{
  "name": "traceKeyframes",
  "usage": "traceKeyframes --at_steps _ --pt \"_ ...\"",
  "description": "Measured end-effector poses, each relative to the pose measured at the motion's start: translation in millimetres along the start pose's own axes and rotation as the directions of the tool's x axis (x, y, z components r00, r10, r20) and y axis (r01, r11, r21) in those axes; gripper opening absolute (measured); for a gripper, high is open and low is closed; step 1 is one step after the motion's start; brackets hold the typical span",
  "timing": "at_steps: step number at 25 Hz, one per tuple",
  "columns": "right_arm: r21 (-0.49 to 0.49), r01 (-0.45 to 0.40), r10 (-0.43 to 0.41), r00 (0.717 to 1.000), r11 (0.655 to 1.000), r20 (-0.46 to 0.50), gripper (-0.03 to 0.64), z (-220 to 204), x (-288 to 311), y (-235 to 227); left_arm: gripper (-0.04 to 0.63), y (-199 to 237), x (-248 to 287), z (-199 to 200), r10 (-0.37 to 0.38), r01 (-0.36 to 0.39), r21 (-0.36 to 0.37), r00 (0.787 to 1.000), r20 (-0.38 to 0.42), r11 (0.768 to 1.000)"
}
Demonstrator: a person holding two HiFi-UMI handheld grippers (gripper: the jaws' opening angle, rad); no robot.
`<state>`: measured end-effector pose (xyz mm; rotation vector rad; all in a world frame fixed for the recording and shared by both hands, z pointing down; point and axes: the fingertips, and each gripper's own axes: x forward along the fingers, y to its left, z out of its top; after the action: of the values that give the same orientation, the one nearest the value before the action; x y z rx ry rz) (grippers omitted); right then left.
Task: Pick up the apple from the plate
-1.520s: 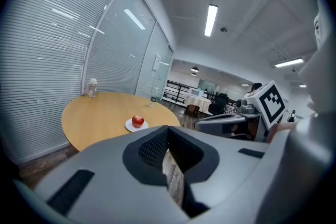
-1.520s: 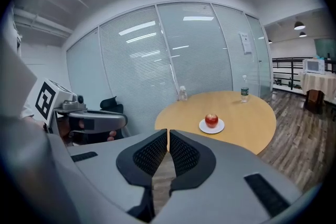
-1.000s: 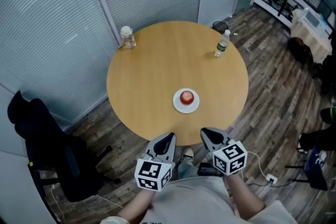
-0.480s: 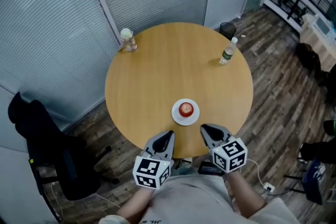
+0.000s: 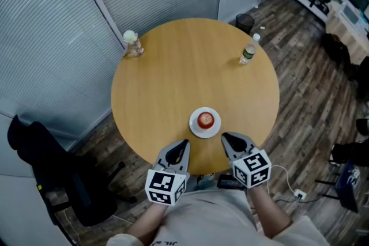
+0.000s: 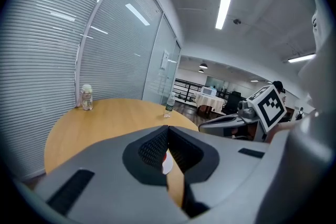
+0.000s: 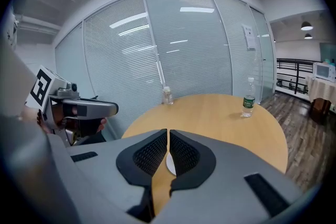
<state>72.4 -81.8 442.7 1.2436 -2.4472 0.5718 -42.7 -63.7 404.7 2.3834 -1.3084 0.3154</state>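
A red apple (image 5: 205,120) sits on a small white plate (image 5: 196,129) near the front edge of a round wooden table (image 5: 173,78). My left gripper (image 5: 182,144) hovers at the table's near edge, just left of the plate, jaws shut and empty. My right gripper (image 5: 227,137) is level with it, just right of the plate, also shut and empty. In the left gripper view the closed pads (image 6: 152,147) hide all but a sliver of the plate (image 6: 167,165). In the right gripper view only a strip of the plate (image 7: 170,164) shows below the closed jaws.
A capped jar (image 5: 131,43) stands at the table's far left rim and a water bottle (image 5: 248,53) at the far right rim. A black chair (image 5: 52,170) sits left of the table, a dark bin (image 5: 244,22) behind it, and glass walls with blinds beyond.
Both grippers have moved forward together; their tips now reach the table's near edge, on either side of the plate. Both have stayed shut.
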Motion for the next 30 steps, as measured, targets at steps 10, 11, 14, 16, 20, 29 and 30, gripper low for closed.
traceKeyframes --at_steps 10,11,14,16,20,29,30 --pt "0.012 0.040 -0.039 0.998 0.999 -0.059 0.037 -10.4 22.8 -14.9 0.003 19.7 27.7 -5.2 -0.035 0.034 -0.029 0.999 -0.037 0.999" --pt "0.007 0.041 -0.040 0.997 0.999 -0.064 0.037 -10.7 25.4 -16.0 0.003 21.2 30.9 -5.7 -0.039 0.038 -0.036 0.998 -0.039 0.999" --pt "0.003 0.040 -0.039 0.996 0.999 -0.082 0.037 -14.1 35.4 -20.6 0.003 25.2 39.9 -10.7 -0.051 0.048 -0.060 0.997 -0.052 0.997" --pt "0.013 0.040 -0.039 0.995 0.999 -0.091 0.037 -16.9 42.2 -24.7 0.003 27.6 44.8 -16.1 -0.052 0.048 -0.061 0.996 -0.066 0.997" --pt "0.014 0.041 -0.040 0.994 0.999 -0.102 0.037 -19.5 56.5 -32.3 0.003 32.6 57.6 -22.9 -0.057 0.052 -0.057 0.995 -0.087 0.997" --pt "0.014 0.047 -0.044 0.989 0.999 -0.138 0.037 -31.3 78.9 -41.8 0.003 46.3 84.3 -35.2 -0.064 0.058 -0.058 0.992 -0.112 0.997" --pt "0.015 0.045 -0.043 0.989 0.999 -0.142 0.037 -33.6 81.2 -42.0 0.003 46.5 86.6 -36.8 -0.066 0.060 -0.058 0.991 -0.116 0.997"
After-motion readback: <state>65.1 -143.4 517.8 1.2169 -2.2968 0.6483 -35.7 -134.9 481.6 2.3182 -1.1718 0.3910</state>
